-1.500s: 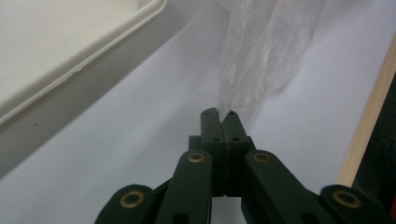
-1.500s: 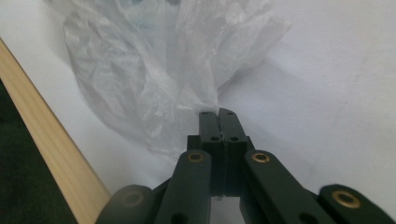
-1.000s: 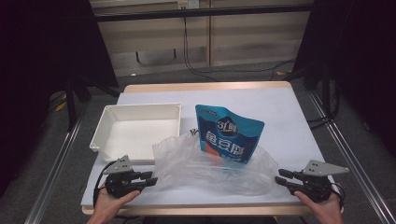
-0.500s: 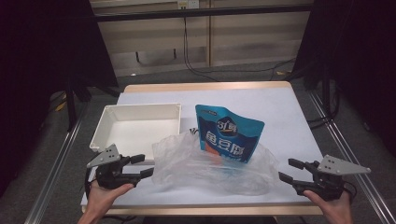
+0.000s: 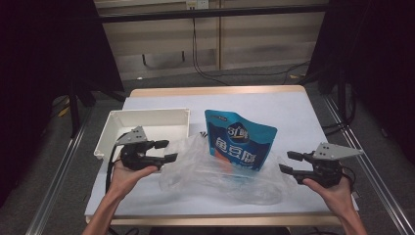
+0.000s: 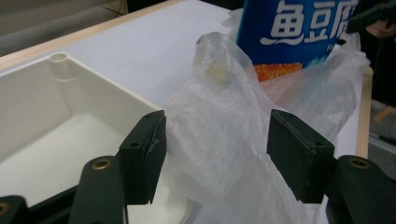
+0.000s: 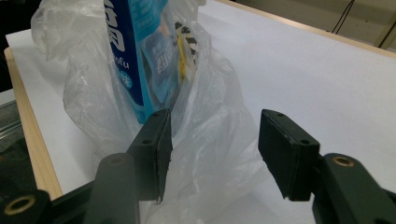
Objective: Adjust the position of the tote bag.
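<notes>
Both grippers, left gripper (image 5: 167, 150) and right gripper (image 5: 288, 162), hang released at either end of the clear plastic bag (image 5: 215, 174), jaws just closing slightly, leaving the blue pouch (image 5: 238, 139) standing inside.

Quick count: one crinkly clear plastic bag (image 5: 220, 174) between the two tongs, one blue stand-up snack pouch (image 5: 239, 139) just behind it, and one white rectangular plastic tray (image 5: 147, 128) right by the left tongs (image 5: 166, 150).

Blue pouch (image 5: 240, 146) with white lettering and an orange patch low down; clear bag (image 5: 220, 174) around it; white tray (image 5: 147, 128); white desk (image 5: 303, 122) with a tan wood edge; black tongs (image 5: 166, 150)
</notes>
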A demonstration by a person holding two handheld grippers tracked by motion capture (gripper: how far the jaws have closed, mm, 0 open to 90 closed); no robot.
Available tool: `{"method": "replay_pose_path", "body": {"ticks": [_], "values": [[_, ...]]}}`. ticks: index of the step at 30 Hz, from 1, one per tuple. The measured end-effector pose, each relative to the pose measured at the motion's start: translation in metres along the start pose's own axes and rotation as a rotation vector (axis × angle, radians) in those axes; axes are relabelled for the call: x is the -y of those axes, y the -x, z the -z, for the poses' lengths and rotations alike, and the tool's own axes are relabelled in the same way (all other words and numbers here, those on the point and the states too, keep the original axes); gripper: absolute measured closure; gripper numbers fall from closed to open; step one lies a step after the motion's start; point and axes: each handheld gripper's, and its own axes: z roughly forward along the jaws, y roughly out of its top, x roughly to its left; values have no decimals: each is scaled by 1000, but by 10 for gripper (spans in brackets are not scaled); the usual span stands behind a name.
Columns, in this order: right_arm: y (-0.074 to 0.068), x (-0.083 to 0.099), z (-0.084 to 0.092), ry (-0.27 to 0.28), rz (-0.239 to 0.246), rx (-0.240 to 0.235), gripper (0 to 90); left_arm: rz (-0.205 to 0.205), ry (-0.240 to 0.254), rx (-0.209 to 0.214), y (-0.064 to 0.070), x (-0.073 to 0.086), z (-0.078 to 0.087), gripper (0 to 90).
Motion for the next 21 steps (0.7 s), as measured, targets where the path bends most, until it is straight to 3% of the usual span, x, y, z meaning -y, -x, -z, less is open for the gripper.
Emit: {"method": "replay_pose_path", "body": {"ticks": [1,4,5,6,8,9,10,11,12,13,14,15,18,19,21], "values": [[0,1,-2,-3,3,-5,461,-27,-28,2,3,-5,-8,376],[0,2,-6,-19,0,-15,472,-36,-35,19,5,-8,-15,379],[0,4,-9,-34,0,-29,487,-49,-73,26,6,-10,-22,385],[0,4,-9,-34,0,-29,487,-49,-73,26,6,-10,-22,396],[1,10,-14,-67,-3,-40,544,-48,-132,27,8,-6,-29,480],[1,10,-14,-67,-3,-40,544,-53,-154,31,9,-5,-30,480],[1,11,-15,-72,-2,-46,565,-60,-178,45,11,-3,-32,539],[2,14,-17,-93,-4,-53,618,-82,-221,36,14,1,-35,671],[2,14,-17,-93,-4,-53,618,-82,-221,36,14,1,-35,727],[2,15,-18,-109,-5,-58,687,-100,-246,29,15,3,-36,782],[2,15,-18,-109,-5,-58,687,-107,-258,39,16,7,-37,782],[5,17,-20,-118,-11,-59,771,-113,-287,31,16,12,-38,868],[7,17,-22,-127,-20,-57,833,-102,-275,47,18,16,-37,895],[9,18,-23,-137,-26,-72,884,-100,-293,59,21,21,-37,897],[10,19,-25,-161,-14,-66,896,-96,-305,63,22,23,-37,900]]}}
